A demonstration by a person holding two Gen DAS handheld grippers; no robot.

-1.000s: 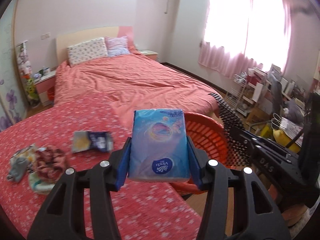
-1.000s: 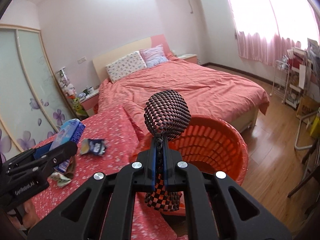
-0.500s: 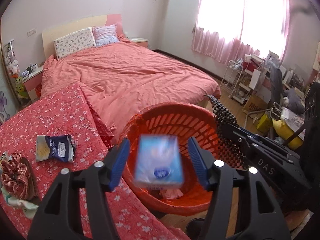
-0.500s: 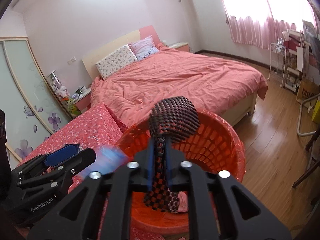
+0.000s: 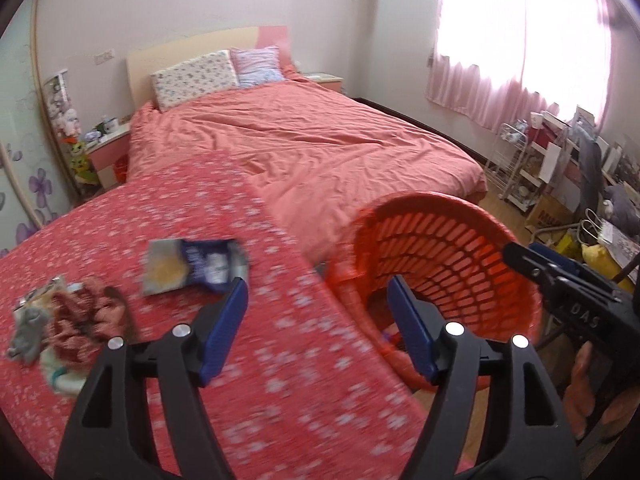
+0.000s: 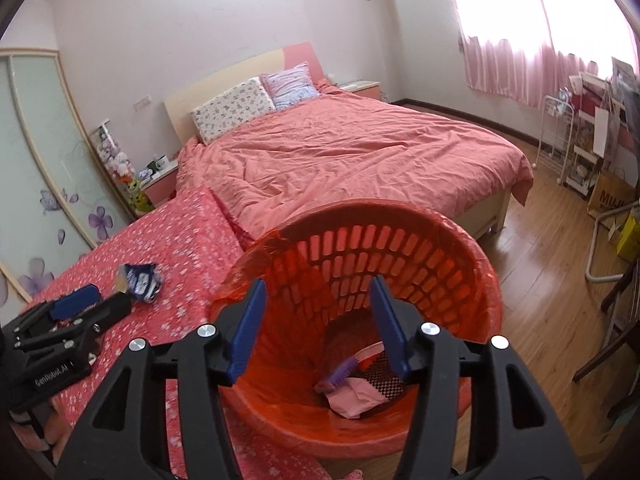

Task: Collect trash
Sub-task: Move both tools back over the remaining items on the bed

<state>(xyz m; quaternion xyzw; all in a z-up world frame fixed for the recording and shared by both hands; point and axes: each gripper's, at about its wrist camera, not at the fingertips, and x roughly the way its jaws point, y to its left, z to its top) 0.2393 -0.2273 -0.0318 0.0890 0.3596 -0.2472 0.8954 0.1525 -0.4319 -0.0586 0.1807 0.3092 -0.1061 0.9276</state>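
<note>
Trash basket [image 6: 460,264] abuts the floral table's edge [image 5: 320,280]; both grippers' [image 6: 316,320] jaws just opened wide, empty.

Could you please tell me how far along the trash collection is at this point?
Done: a checkered item, a blue pack and pink paper lie in the orange basket. In hand: nothing; the left gripper and right gripper have just opened, empty. Left: a blue wrapper and a crumpled pile on the tablecloth.
</note>
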